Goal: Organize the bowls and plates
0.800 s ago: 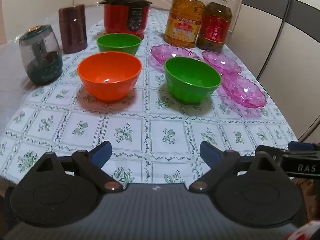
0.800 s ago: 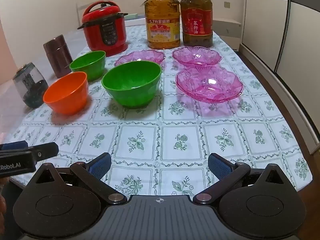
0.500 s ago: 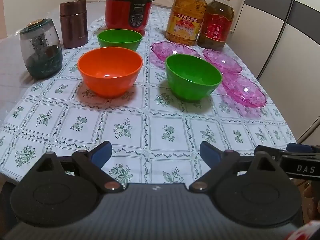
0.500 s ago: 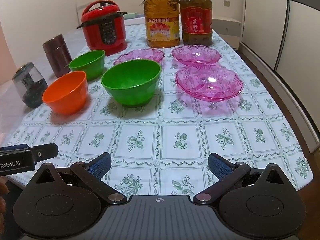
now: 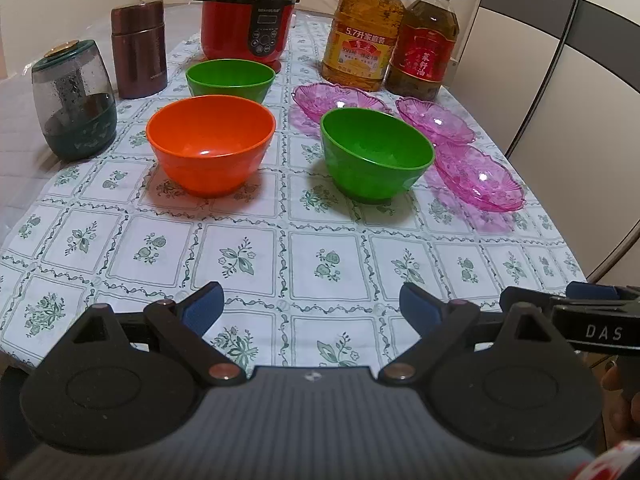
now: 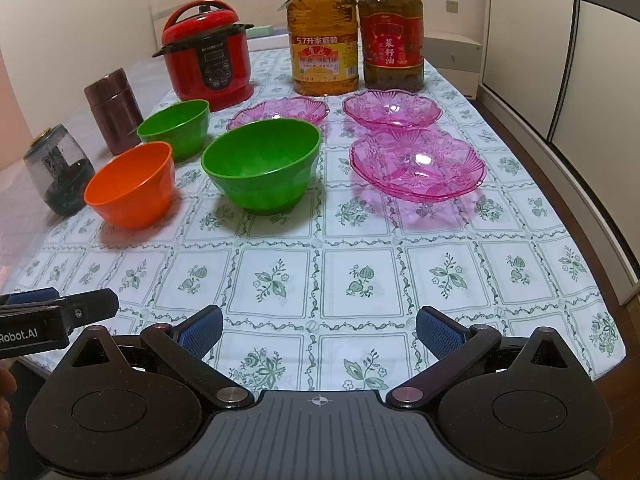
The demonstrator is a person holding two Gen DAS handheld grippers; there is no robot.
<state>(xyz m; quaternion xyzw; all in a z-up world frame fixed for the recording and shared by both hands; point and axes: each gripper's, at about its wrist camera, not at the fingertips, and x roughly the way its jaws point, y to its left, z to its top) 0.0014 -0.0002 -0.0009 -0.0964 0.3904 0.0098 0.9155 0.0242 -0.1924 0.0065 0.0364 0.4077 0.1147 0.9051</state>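
Left gripper (image 5: 311, 305): jaws spread wide and empty, held over the near edge of the counter (image 5: 248, 240), well short of every bowl.
Right gripper (image 6: 319, 325): jaws likewise apart with nothing between them, over the near edge, beside the left one.
Orange bowl (image 5: 211, 145): upright, left of centre, apart from its neighbours.
Near green bowl (image 5: 377, 154): upright at the middle of the counter, right of the orange bowl with a clear gap between.
Far green bowl (image 5: 231, 83): upright behind the orange bowl, just in front of the red cooker (image 5: 247, 10).
Near pink plate (image 6: 417, 162): clear pink glass, toward the right edge, just right of the near green bowl.
Second pink plate (image 6: 392, 109): behind the near one, their rims very close; I cannot tell whether they touch.
Third pink plate (image 6: 279, 111): behind the near green bowl, partly hidden by it.
Oil bottles: a yellow-labelled oil bottle (image 6: 324, 36) and a red-labelled oil bottle (image 6: 391, 32) side by side at the far edge.
Left edge: a brown canister (image 5: 139, 49) and a dark glass jar (image 5: 73, 100).
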